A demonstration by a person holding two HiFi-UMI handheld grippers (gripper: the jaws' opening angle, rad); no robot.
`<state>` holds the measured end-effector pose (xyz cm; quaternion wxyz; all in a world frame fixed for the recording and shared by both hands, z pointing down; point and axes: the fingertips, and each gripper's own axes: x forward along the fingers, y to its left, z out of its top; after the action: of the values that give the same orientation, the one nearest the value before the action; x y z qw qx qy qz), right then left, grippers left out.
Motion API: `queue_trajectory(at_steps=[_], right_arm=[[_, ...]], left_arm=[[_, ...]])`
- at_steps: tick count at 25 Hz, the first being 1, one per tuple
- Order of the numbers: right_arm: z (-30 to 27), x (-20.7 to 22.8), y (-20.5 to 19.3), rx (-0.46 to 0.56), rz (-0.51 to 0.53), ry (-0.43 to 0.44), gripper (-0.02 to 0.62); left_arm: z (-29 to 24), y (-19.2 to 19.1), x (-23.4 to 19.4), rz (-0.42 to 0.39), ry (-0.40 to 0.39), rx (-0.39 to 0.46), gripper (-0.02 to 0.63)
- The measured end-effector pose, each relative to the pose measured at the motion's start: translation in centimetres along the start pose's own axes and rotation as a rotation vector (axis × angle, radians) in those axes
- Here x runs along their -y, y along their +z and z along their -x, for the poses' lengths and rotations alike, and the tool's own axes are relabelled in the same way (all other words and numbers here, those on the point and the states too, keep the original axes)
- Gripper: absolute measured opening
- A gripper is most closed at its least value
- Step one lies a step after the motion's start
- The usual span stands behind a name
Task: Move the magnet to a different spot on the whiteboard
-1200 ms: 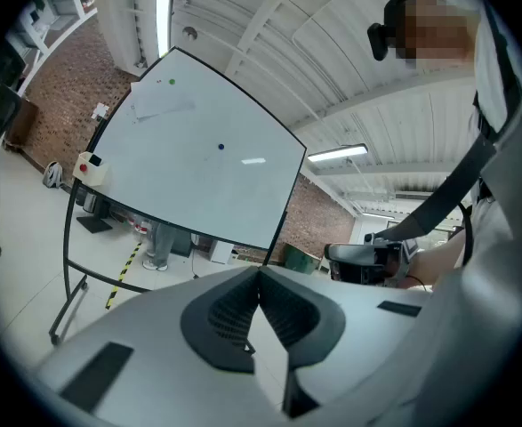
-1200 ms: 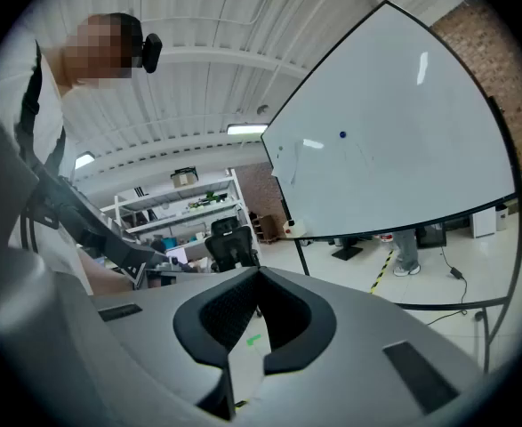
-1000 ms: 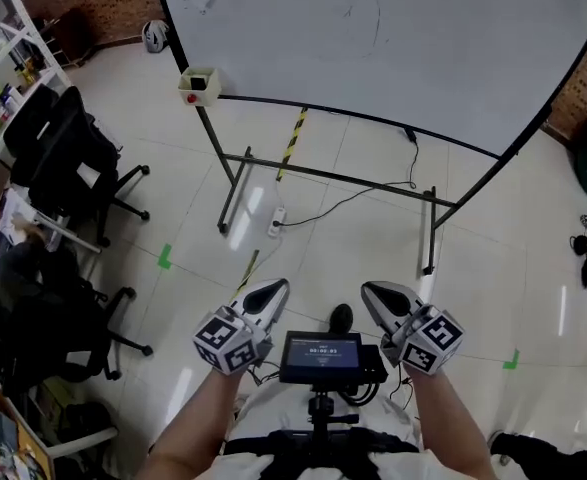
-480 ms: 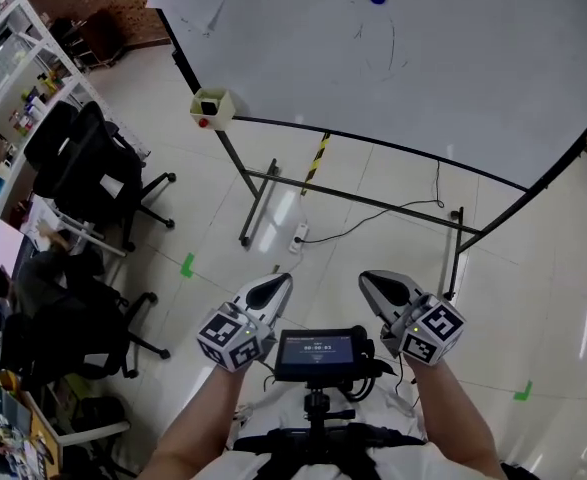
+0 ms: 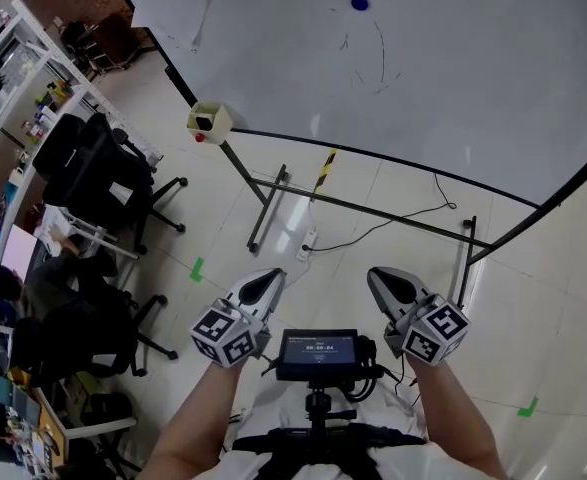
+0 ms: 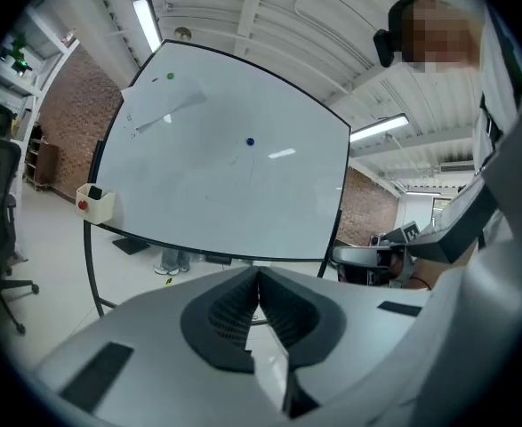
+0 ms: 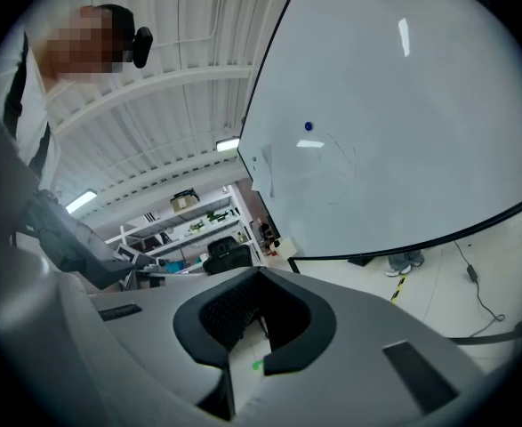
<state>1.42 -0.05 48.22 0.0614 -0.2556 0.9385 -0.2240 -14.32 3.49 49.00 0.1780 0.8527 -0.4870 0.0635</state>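
Observation:
A small blue magnet point(image 5: 359, 3) sticks high on the large whiteboard point(image 5: 473, 78), above faint pen curves. It also shows as a dot, the magnet point(image 6: 250, 141) in the left gripper view and the magnet point(image 7: 309, 126) in the right gripper view. My left gripper point(image 5: 269, 281) and right gripper point(image 5: 375, 277) are held low in front of me, well short of the board, side by side. Both are shut with nothing between the jaws, as the left gripper point(image 6: 259, 272) and the right gripper point(image 7: 261, 274) show in their own views.
A small cream box point(image 5: 208, 121) with a red button hangs at the board's lower left corner. The board's metal stand point(image 5: 273, 203) and a cable with a power strip point(image 5: 306, 246) lie on the floor ahead. Black office chairs point(image 5: 98, 183) and shelves point(image 5: 13, 58) are at the left.
The whiteboard, its stand and the box have shifted in the head view and look nearer; both grippers have travelled toward the board, still shut and empty.

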Motion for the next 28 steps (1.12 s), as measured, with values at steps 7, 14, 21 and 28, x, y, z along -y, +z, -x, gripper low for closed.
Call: queue_trajectory(at_steps=[7, 14, 21, 28], right_arm=[[-2.5, 2.3, 1.2, -0.015, 0.051, -0.004, 0.031], [-4.3, 4.0, 2.7, -0.002, 0.087, -0.045, 0.031], [-7.1, 5.9, 6.4, 0.013, 0.173, -0.134, 0.031], [-11.2, 8.2, 10.2, 0.022, 0.281, -0.227, 0.031]], left_arm=[[-1.5, 1.1, -1.4, -0.001, 0.013, 0.027, 0.005], [-4.3, 2.2, -3.5, -0.018, -0.045, 0.032, 0.005], [-9.1, 6.4, -7.2, -0.033, -0.161, 0.072, 0.005], [-13.2, 10.1, -10.2, -0.070, -0.287, 0.084, 0.005]])
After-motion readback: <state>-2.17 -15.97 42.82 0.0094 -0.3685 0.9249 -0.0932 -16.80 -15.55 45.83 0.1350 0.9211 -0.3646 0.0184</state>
